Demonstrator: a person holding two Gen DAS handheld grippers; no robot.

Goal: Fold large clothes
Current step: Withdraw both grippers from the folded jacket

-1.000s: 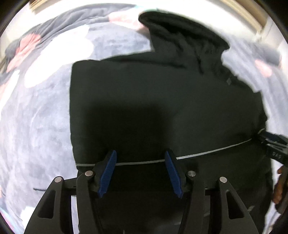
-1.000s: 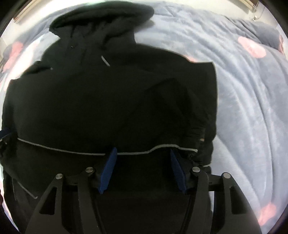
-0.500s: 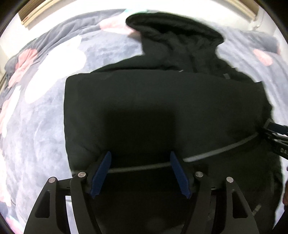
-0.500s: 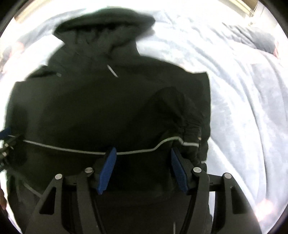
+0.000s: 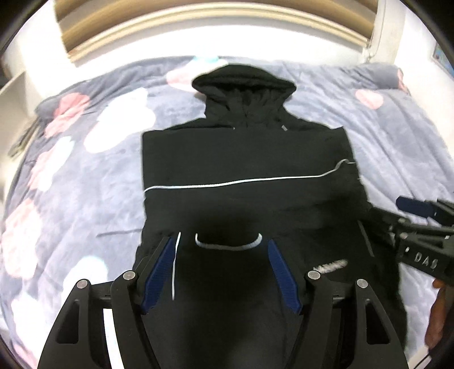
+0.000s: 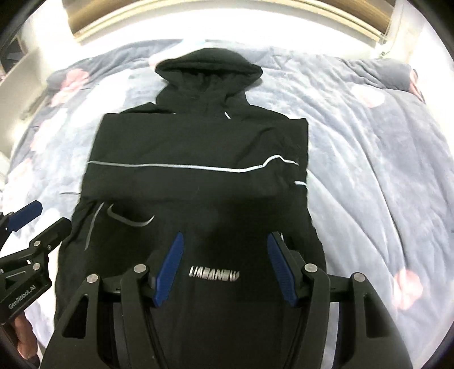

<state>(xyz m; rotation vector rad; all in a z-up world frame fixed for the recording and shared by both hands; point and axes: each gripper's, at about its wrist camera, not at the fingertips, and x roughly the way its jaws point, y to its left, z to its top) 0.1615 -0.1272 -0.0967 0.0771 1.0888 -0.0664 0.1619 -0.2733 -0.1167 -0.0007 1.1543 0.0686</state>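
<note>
Two grippers on my rig, both tilted steeply down over the bed: my left gripper (image 5: pixel 221 272) has just been spreading its jaws and now stands apart with nothing pinched between the blue pads, only dark cloth showing below the gap; my right gripper (image 6: pixel 224 269) likewise stands spread and pinches nothing, a silver logo (image 6: pixel 214 274) on the cloth visible between its fingers. One hand part each: fingers (image 6: pixel 24 337) of my left hand at the lower left edge of the right view, and a bit of my right hand (image 5: pixel 437 312) at the lower right edge of the left view. One black hooded jacket (image 6: pixel 198 142), the task garment, lying flat on the bed, sleeves folded in so the body forms a narrow rectangle, hood (image 6: pixel 208 68) at the far end, hem nearest me. One pale reflective stripe (image 6: pixel 176 166) crossing the chest. One grey blanket (image 6: pixel 369 170) with pink and white blotches beneath it. No containers. One pale wooden headboard (image 5: pixel 215 25) farthest off.
</note>
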